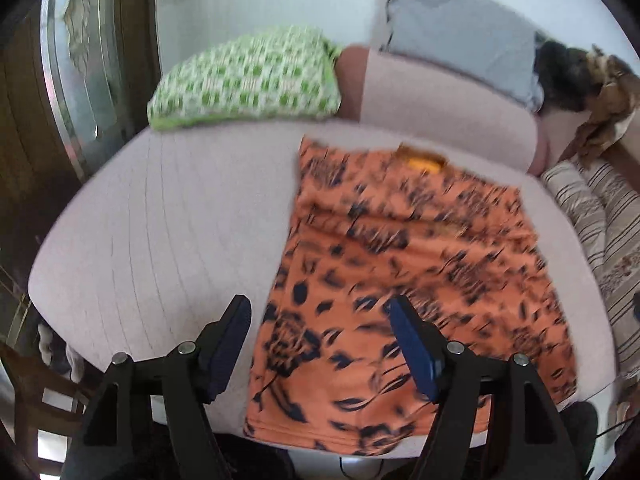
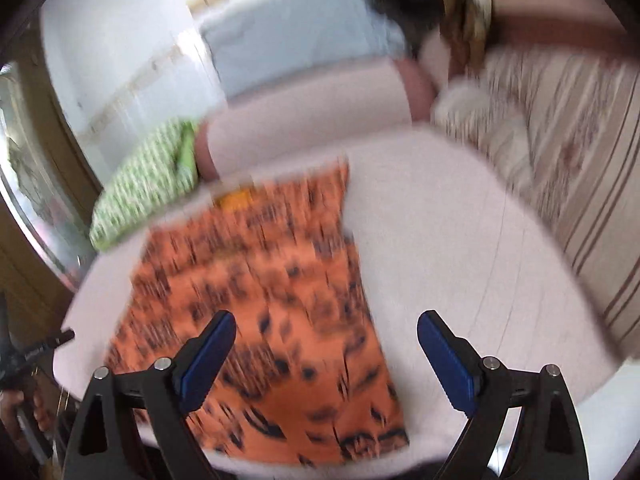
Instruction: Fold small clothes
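Note:
An orange garment with a dark blue floral print (image 1: 400, 272) lies flat on the pale pink bed (image 1: 180, 220), its neck opening with a yellow lining at the far end. My left gripper (image 1: 320, 312) is open and empty, held above the garment's near left edge. In the right wrist view the same garment (image 2: 260, 300) lies left of centre, blurred by motion. My right gripper (image 2: 326, 330) is open and empty above the garment's near right edge and the bed (image 2: 460, 240).
A green-and-white patterned pillow (image 1: 248, 76) and a pink bolster (image 1: 448, 112) lie at the bed's far side, with a grey pillow (image 1: 460, 36) behind. A striped cushion (image 1: 600, 220) borders the right. A wooden chair (image 1: 24, 380) stands at the left.

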The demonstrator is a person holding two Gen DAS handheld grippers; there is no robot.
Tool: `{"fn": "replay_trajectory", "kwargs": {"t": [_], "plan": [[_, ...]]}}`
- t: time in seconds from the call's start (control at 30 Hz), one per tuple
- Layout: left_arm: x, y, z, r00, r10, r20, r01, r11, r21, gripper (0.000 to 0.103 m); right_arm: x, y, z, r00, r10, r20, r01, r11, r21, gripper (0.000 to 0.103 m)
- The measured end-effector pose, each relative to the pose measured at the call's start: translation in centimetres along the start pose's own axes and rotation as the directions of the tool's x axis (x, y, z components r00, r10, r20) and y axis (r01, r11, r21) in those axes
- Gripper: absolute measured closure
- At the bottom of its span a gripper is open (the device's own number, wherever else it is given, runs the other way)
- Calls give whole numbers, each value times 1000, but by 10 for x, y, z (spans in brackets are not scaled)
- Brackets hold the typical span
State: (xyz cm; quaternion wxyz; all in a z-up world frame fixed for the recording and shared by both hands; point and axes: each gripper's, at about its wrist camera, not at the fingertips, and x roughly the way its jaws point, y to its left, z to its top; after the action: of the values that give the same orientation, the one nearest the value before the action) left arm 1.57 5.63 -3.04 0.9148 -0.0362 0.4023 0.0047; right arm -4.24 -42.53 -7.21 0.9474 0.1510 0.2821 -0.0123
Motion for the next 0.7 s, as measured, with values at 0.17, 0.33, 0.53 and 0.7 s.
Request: {"fn": "replay_trajectory", "kwargs": {"t": [0.17,0.33,0.53,0.7], "plan": [[-3,-13,2,1000,6,17,-7,1000,23,20,-8,14,16,999,27,34,-26,1000,-15,8],[17,-11,-13,998,42,-42,-41,999,26,20,33,15,-14,991,27,-131,-28,1000,-4,8],[55,6,-30,991,88,-104,-87,996,21,20,86,-23,-53,935,-110,-337,126,992,23,8],[98,27,-63,966,131,-221,-129,991,22,20,102,-46,-74,891,-148,-429,170,985,13,8]]}}
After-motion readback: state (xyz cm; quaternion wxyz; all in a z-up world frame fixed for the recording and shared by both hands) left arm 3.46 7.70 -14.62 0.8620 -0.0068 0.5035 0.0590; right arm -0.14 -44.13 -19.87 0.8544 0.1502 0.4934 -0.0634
